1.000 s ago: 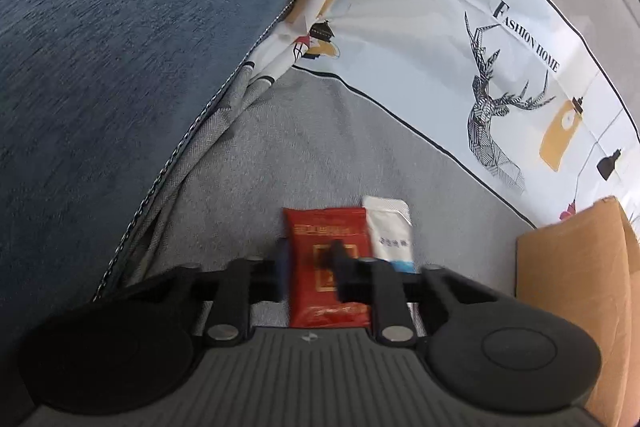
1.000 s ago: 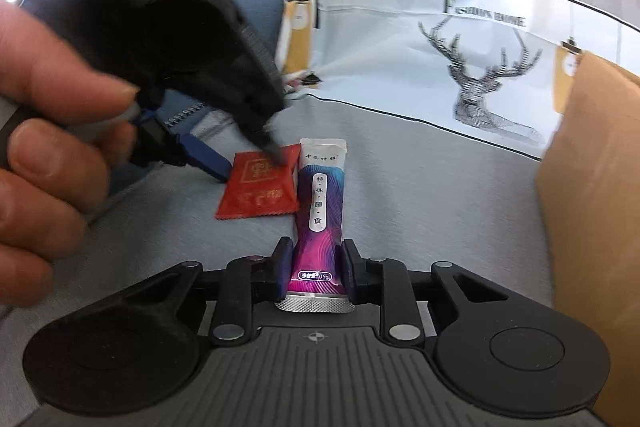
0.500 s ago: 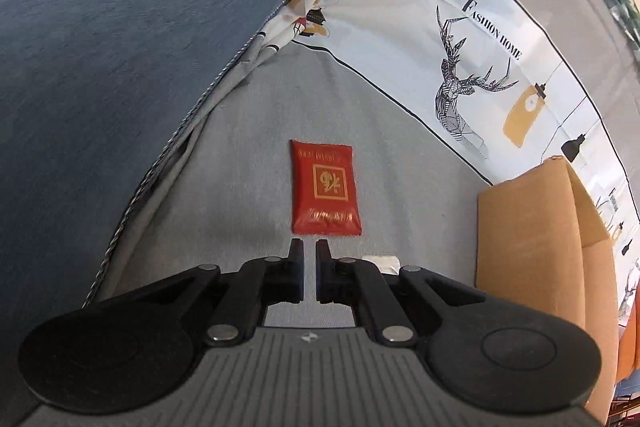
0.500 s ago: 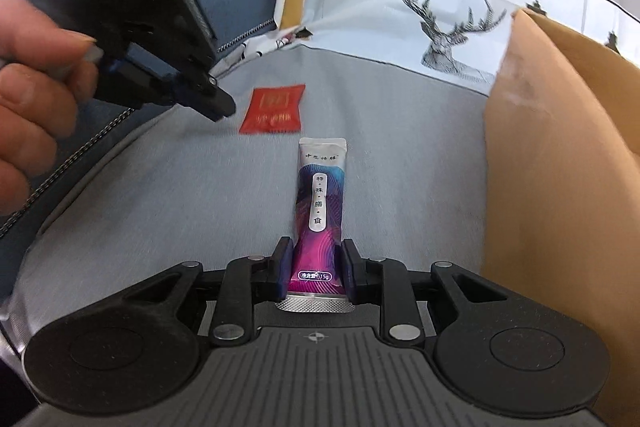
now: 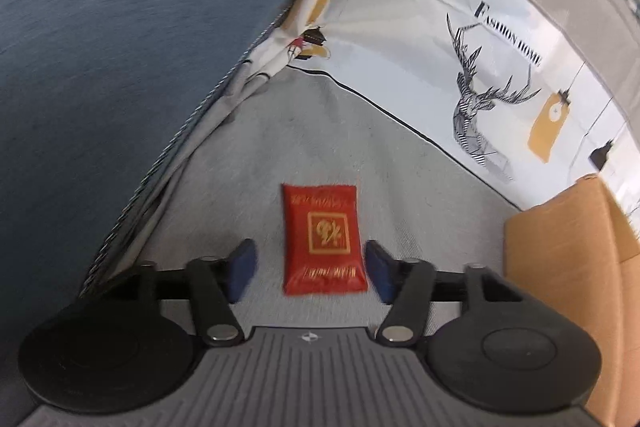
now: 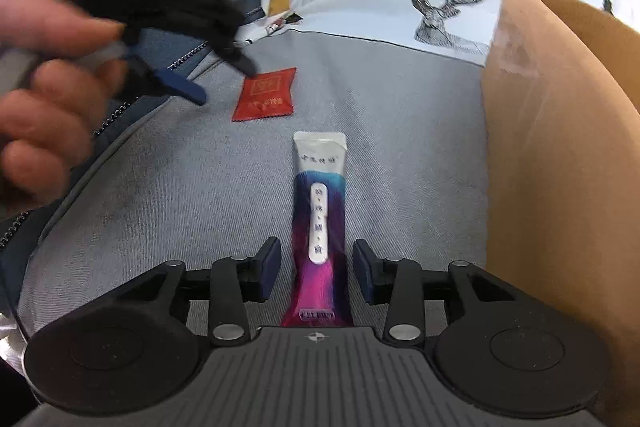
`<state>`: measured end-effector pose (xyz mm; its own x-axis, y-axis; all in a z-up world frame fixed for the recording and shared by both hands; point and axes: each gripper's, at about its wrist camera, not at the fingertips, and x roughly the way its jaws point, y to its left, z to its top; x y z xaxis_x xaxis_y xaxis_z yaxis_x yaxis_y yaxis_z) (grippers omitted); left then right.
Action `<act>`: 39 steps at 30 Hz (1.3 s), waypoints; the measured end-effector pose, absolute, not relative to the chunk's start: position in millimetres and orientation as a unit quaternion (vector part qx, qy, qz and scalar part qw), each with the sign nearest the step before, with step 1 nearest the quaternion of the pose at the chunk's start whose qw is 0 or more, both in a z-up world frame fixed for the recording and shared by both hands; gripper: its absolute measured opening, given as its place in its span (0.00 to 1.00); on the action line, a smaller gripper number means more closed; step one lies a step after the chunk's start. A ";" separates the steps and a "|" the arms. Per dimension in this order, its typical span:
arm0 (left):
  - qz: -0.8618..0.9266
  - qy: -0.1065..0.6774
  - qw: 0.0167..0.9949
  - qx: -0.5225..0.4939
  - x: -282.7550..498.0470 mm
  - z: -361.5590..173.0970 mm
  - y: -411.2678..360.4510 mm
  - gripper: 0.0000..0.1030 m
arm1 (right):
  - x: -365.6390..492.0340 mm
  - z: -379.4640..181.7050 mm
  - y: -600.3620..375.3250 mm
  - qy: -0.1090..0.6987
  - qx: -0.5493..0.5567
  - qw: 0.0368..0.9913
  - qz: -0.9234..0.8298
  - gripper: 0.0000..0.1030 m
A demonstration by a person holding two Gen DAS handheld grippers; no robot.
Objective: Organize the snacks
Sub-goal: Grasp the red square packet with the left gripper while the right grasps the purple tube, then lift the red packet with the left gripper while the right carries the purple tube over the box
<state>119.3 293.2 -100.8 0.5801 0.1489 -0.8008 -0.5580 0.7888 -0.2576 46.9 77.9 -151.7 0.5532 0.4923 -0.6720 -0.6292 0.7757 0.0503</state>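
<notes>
A red snack packet lies flat on the grey cloth; it also shows in the right wrist view. My left gripper is open, its blue pads on either side of the packet's near end, apart from it. A purple and white stick pouch lies on the cloth. My right gripper is open, its pads on either side of the pouch with a gap on each side. The left gripper, held by a hand, hovers over the red packet in the right wrist view.
A brown cardboard box stands at the right, and also shows in the left wrist view. A white cloth with a deer print rises behind. A dark blue cushion lies at the left.
My right gripper has opened and let go of the stick pouch. My left gripper has opened and come down around the red packet's near end.
</notes>
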 end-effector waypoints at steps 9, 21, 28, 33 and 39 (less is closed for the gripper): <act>0.236 0.448 0.855 -0.117 162.1 -120.5 263.4 0.70 | 46.7 -150.5 87.6 0.332 -0.123 0.877 0.324 0.37; 0.222 0.446 0.857 -0.134 110.2 -95.9 272.3 0.45 | 47.0 -142.9 74.7 0.318 -0.104 0.891 0.309 0.22; 0.191 0.485 0.837 -0.168 56.7 -83.4 260.3 0.46 | 48.1 -145.3 77.3 0.340 -0.106 0.883 0.307 0.27; 0.176 0.519 0.827 -0.126 53.7 -93.8 247.9 0.47 | 48.9 -146.0 79.0 0.341 -0.109 0.884 0.300 0.29; 0.175 0.547 0.812 -0.103 60.0 -106.0 244.3 0.49 | 49.6 -149.9 81.5 0.331 -0.121 0.888 0.294 0.29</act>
